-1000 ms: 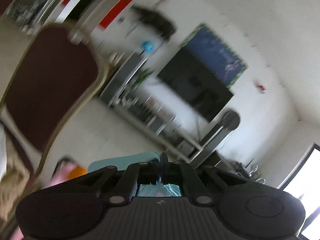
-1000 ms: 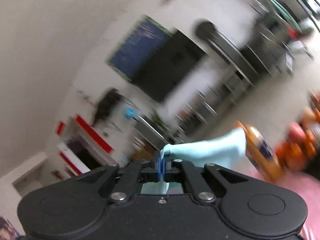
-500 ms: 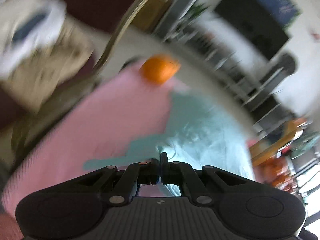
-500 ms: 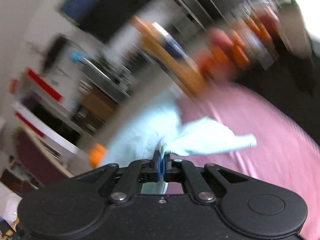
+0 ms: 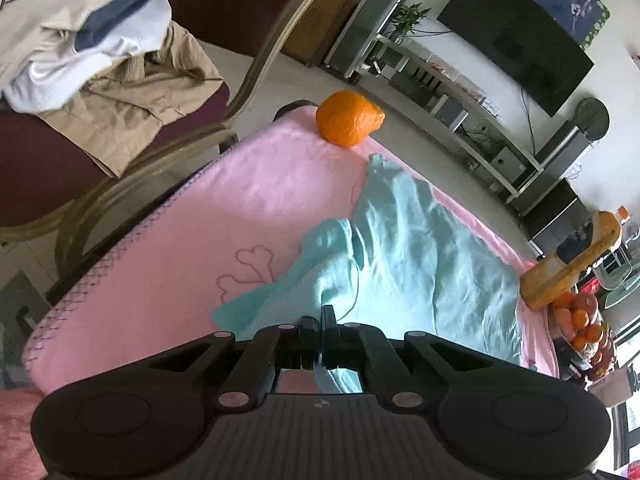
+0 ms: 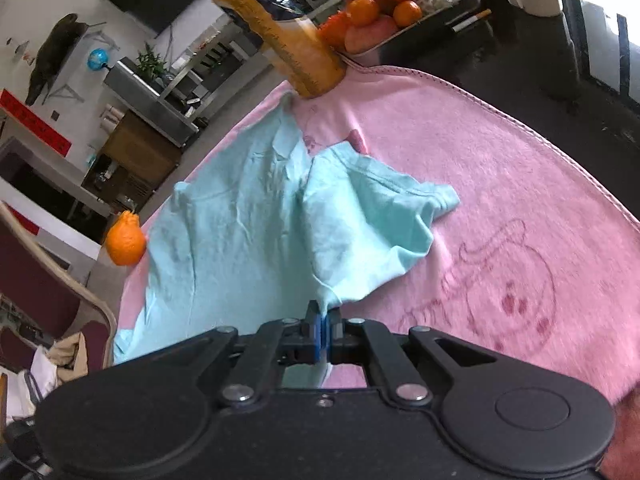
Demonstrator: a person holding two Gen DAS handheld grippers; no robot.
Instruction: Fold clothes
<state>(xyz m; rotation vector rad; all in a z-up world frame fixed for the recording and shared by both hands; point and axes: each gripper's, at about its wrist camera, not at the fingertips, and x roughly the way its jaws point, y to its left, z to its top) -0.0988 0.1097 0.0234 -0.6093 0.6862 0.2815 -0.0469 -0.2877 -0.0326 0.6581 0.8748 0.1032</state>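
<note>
Both my claws are clamped tight on cloth: the left gripper [image 5: 320, 330] pinches the near edge of the light blue shirt [image 5: 420, 264], and the right gripper [image 6: 323, 326] pinches another near bunch of it. The shirt lies rumpled on the pink blanket [image 5: 168, 240], spreading away ahead of both claws, sleeves lumped on either side. My worry is the far hem: it sits just beside the orange [image 5: 349, 123] and the bottle [image 6: 276, 36], so a hard tug could knock either over.
</note>
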